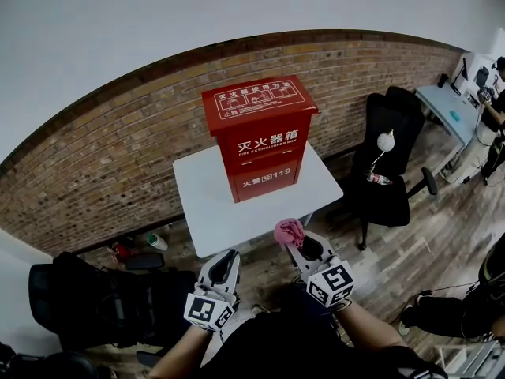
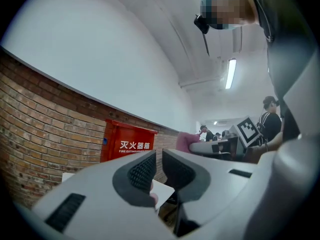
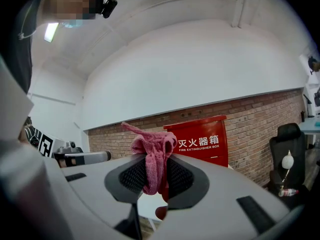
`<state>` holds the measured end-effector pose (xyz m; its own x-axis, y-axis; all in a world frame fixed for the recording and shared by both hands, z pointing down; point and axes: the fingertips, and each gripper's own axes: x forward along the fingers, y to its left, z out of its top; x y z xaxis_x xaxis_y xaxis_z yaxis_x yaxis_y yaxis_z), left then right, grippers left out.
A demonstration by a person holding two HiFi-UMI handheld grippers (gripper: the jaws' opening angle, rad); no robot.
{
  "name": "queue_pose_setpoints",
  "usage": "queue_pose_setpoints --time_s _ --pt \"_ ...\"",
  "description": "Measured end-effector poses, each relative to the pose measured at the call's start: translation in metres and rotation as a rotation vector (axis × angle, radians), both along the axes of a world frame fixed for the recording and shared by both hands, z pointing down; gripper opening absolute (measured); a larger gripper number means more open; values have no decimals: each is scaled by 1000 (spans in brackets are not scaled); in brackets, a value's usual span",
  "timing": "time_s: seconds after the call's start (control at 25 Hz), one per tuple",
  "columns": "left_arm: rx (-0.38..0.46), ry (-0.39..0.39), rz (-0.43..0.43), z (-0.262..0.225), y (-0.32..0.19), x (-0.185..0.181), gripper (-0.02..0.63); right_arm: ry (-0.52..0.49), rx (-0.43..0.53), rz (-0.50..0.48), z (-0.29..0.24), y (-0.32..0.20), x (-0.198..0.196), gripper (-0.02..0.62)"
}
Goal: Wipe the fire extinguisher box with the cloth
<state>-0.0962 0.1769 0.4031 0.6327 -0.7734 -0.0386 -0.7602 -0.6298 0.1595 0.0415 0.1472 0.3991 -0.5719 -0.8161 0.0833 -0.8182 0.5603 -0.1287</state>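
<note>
The right gripper (image 3: 154, 173) is clenched on the pink cloth (image 3: 151, 151), which is pinched between its jaws with a bunch sticking up past their tips. The left gripper (image 2: 159, 170) carries nothing; its jaws stand slightly apart with only a narrow gap. Both hover off the near edge of the white table (image 1: 207, 205), the right one a little farther forward. The red fire extinguisher box (image 1: 259, 136) stands upright on the far half of that table, against the brick wall (image 1: 102, 164). It lies ahead of the cloth and slightly to its left, well apart, so the wipe likely calls for a forward reach by the right gripper to the tall front face.
</note>
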Motion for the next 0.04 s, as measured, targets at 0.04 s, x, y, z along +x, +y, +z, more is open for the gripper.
queue_pose_setpoints --time_s 0.04 --pt "-3 3 14 1 2 1 52 -14 -3 0 -1 2 0 98"
